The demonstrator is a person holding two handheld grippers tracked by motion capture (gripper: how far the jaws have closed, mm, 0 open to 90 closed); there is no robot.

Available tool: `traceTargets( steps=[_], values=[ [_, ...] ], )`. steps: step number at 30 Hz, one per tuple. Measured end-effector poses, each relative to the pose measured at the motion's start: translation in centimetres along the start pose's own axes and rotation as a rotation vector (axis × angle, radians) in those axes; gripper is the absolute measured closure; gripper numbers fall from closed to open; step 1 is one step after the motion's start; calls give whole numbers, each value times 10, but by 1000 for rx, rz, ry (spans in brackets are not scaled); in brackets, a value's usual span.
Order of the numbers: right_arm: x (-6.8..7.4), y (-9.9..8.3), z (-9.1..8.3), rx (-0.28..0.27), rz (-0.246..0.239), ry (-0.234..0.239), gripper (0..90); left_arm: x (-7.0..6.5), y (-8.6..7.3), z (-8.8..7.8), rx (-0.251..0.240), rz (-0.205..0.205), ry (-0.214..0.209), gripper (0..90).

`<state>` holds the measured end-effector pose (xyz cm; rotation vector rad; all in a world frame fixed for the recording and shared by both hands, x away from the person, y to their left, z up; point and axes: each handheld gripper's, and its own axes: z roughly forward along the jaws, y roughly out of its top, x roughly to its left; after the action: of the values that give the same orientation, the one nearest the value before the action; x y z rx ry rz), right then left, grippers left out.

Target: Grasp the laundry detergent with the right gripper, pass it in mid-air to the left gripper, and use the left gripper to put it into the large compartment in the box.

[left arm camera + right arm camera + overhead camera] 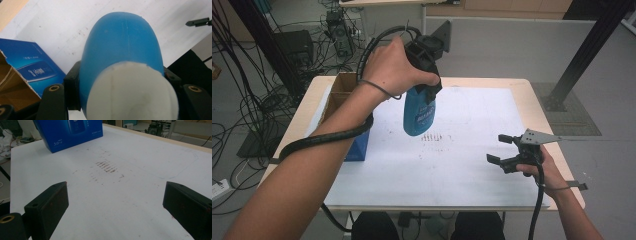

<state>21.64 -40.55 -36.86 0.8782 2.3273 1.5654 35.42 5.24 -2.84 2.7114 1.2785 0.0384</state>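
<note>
A blue bottle with a white cap hangs bottom-down in the air above the white sheet. My left gripper is shut on its upper body, and the black pads press on both sides of the bottle just below the cap. My right gripper rests low at the right of the table, open, with nothing between its pads. It looks across the sheet toward the box.
An open cardboard box with blue printed sides stands at the table's left, its blue face showing far off in the right gripper view and its torn flap just below the bottle. Brown scuff marks lie mid-sheet. Cables crowd the floor beyond.
</note>
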Motion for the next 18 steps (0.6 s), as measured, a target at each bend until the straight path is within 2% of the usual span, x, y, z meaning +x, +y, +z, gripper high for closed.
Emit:
traceTargets(
  steps=[6, 9, 10, 12, 15, 16, 18],
  values=[
    [0, 1, 0, 4, -6, 0, 62, 14, 4, -8, -7, -62, 20, 376],
    [1, 2, 1, 5, -9, -2, 62, 27, 6, -15, -8, -95, 14, 376],
    [1, 3, 1, 5, -10, -2, 61, 27, 6, -15, -8, -95, 14, 376],
    [2, 4, 2, 6, -16, -3, 61, 37, 6, -21, -14, -128, 18, 376],
    [3, 5, 2, 9, -18, -4, 61, 46, 6, -27, -16, -157, 25, 376],
    [3, 5, 1, 9, -20, -4, 62, 51, 4, -29, -25, -186, 24, 376],
    [3, 6, 1, 8, -21, -4, 62, 58, 4, -33, -26, -209, 23, 376]
  ],
)
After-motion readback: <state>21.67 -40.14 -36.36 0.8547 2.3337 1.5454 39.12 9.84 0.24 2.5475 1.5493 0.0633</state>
